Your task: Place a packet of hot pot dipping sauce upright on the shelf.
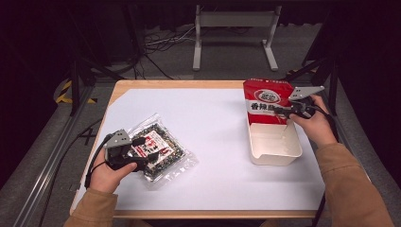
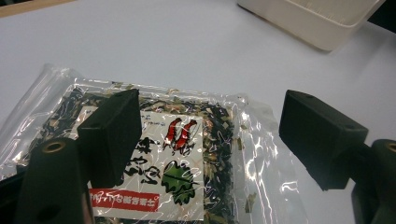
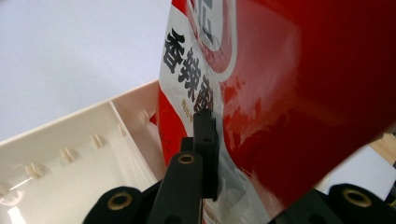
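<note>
A clear packet of dark dried greens (image 1: 158, 150) (image 2: 173, 158) with a white and red label lies flat on the white table sheet at the front left. My left gripper (image 1: 145, 150) (image 2: 210, 135) hovers over it, open, with one jaw above the label and the other past the packet's edge. At the right, a red snack bag (image 1: 266, 101) (image 3: 280, 93) stands upright in the far end of a cream tray (image 1: 276, 156) (image 3: 70, 154). My right gripper (image 1: 285, 111) (image 3: 219, 154) is shut on the bag's edge.
The white sheet (image 1: 208, 118) covers most of the wooden table (image 1: 165, 84). A grey metal stand (image 1: 234, 28) and cables sit on the floor beyond the far edge. Aluminium rails run along both sides.
</note>
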Available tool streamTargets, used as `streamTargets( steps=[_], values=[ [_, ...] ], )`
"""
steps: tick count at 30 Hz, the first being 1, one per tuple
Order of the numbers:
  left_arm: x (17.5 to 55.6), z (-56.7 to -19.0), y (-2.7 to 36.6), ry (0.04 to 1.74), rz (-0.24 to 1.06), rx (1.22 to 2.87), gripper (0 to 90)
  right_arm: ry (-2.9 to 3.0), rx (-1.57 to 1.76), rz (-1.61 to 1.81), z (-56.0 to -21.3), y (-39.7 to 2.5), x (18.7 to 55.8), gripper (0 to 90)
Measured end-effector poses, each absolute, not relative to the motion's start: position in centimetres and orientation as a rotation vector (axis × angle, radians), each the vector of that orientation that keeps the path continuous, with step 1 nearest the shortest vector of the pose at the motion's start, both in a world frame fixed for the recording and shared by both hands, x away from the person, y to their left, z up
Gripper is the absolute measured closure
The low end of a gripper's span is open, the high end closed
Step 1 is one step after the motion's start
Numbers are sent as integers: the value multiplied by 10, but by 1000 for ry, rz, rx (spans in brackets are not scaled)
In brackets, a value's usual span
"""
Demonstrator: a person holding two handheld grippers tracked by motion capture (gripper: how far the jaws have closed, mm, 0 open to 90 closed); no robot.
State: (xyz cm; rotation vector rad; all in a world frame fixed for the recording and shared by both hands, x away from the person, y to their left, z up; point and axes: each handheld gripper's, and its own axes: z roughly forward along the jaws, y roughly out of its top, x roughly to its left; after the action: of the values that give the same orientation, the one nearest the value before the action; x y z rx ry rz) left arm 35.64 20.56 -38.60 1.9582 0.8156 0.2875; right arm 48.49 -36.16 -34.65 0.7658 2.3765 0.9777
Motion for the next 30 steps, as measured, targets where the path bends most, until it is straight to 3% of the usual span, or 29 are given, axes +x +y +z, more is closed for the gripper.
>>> streamTargets(
  steps=[22,26,30],
  values=[
    [357,-387,208,823,286,1958,211,2332,937,946,-362,-367,483,852],
    [359,-388,209,832,291,1957,194,2337,930,886,-362,-366,482,750],
    [362,-388,209,832,302,1957,177,2271,957,985,-362,-369,478,550]
  ],
)
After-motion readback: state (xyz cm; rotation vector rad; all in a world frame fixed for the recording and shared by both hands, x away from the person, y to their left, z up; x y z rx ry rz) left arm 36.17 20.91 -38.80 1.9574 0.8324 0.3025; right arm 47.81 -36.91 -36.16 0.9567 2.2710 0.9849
